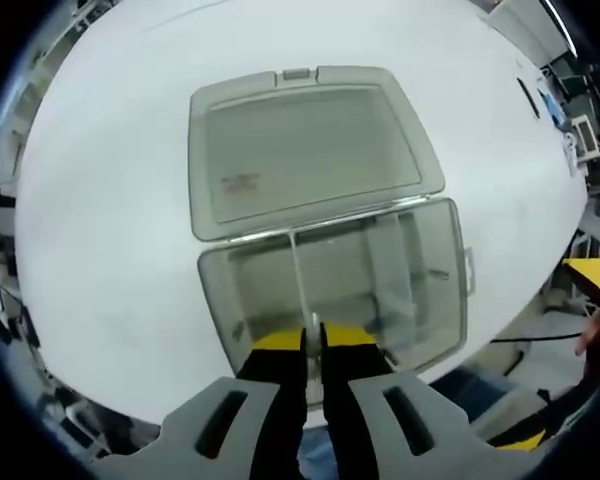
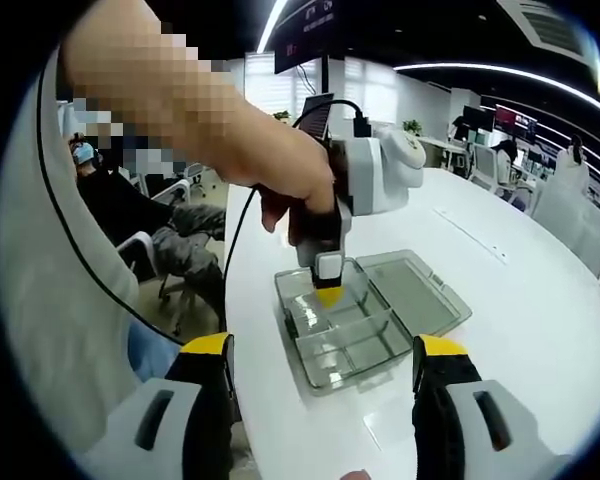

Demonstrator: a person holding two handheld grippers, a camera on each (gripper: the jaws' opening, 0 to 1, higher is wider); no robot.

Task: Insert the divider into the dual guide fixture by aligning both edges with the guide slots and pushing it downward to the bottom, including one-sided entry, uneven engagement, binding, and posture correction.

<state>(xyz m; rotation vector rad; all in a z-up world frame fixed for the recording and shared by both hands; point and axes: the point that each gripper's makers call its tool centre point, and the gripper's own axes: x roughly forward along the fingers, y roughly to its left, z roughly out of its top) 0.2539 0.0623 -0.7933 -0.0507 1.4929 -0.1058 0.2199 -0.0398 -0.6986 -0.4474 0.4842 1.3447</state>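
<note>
Divider (image 1: 298, 290), a thin clear plate, stands on edge inside the open clear box (image 1: 435, 300), running from the left tongs toward the hinge, so its far end can meet a slot in the back wall. Left tongs (image 1: 313, 340) are pressed together on the near top edge of that plate, gripping from above, which I judge lets the person steer both ends down evenly and correct any tilt. Whether the plate has reached the bottom cannot be told. Lid (image 1: 310, 150) lies folded flat behind the box on the white table (image 1: 110, 250), keeping the opening free. In the right gripper view, a hand (image 2: 295, 205) holds the left tongs upright over the box (image 2: 345, 345), while the right tongs (image 2: 320, 360) wait nearer the table edge with jaws wide apart, holding nothing, probably ready to steady the box or push the other end
</note>
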